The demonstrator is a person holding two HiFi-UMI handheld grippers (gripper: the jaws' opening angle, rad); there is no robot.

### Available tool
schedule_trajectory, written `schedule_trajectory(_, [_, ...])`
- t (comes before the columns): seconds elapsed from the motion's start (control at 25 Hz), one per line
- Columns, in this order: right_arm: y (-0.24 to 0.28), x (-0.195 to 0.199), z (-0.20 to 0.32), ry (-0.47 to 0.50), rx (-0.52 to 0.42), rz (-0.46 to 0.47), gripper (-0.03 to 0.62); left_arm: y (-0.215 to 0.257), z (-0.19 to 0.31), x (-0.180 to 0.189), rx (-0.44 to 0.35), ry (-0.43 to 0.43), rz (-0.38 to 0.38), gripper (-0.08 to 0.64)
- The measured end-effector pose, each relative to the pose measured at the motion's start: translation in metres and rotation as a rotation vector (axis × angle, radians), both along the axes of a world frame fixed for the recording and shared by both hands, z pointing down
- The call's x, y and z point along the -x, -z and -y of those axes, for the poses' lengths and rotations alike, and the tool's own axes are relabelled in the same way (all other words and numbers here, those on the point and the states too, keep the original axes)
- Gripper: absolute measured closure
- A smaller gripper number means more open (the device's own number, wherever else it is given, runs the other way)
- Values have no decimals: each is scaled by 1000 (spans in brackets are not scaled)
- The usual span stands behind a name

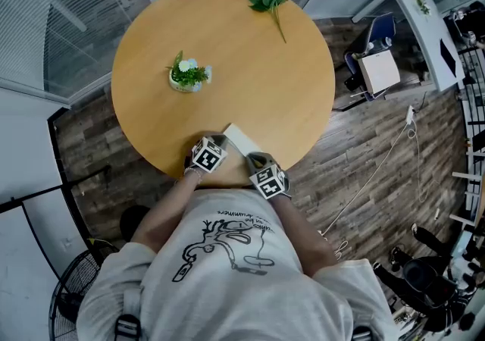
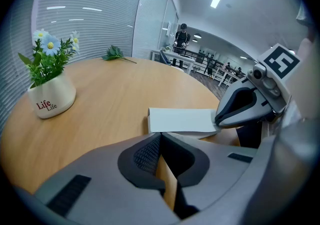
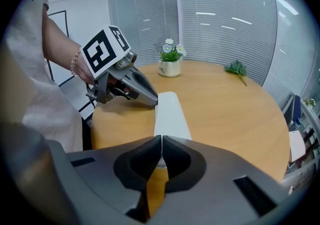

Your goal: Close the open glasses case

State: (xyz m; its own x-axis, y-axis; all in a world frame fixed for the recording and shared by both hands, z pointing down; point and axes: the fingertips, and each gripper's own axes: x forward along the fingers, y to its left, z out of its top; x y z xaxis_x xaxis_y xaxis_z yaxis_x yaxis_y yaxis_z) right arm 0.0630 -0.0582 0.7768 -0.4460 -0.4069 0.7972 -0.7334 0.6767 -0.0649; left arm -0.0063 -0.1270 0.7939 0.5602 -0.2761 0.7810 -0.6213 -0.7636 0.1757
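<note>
The left gripper [image 2: 160, 136] has its two dark-padded jaws pressed together with nothing between them. The right gripper [image 3: 161, 140] is the same: jaws together, empty. Both are held low at the near edge of a round wooden table [image 1: 288, 104], at the bottom centre of the head view.

The white glasses case [image 2: 182, 120] lies flat on the table between the two grippers, just past their closed tips. It looks shut, with the lid lying down on the base. In the left gripper view the right gripper's tip rests at the case's right end. In the right gripper view the left gripper's tip meets the case's left edge, near its far end.

Further up the table, left of centre in the head view, stands a small white pot [image 2: 50, 99] of daisies and green leaves. Red lettering on it reads "Life" twice. A loose leafy sprig [image 1: 268, 3] lies near the table's top edge, well apart from the pot and the case.

A beaded bracelet [image 3: 75, 64] circles the wrist behind the left gripper. The person's pale shirt [image 1: 227, 256] carries a line drawing with writing too small to read.

Glass walls with blinds [image 3: 225, 24] stand behind the table. On the wood-plank floor [image 1: 364, 165] a black fan [image 1: 76, 286] sits at lower left and a blue chair [image 1: 375, 32] at upper right.
</note>
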Motion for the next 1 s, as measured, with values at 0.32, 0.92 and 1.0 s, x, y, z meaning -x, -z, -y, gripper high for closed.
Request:
schedule_trajectory(0.32, [-3,1,0,4,11,6,577,0,1,0,4,4,-1,540])
schedule_trajectory(0.92, [-7,2,-2,10,39,1,578,-4,-3,4,43,41,2,540])
schedule_trajectory(1.0, [-8,2,-1,9,41,2,578,-7,-4,6,52,43,14,540])
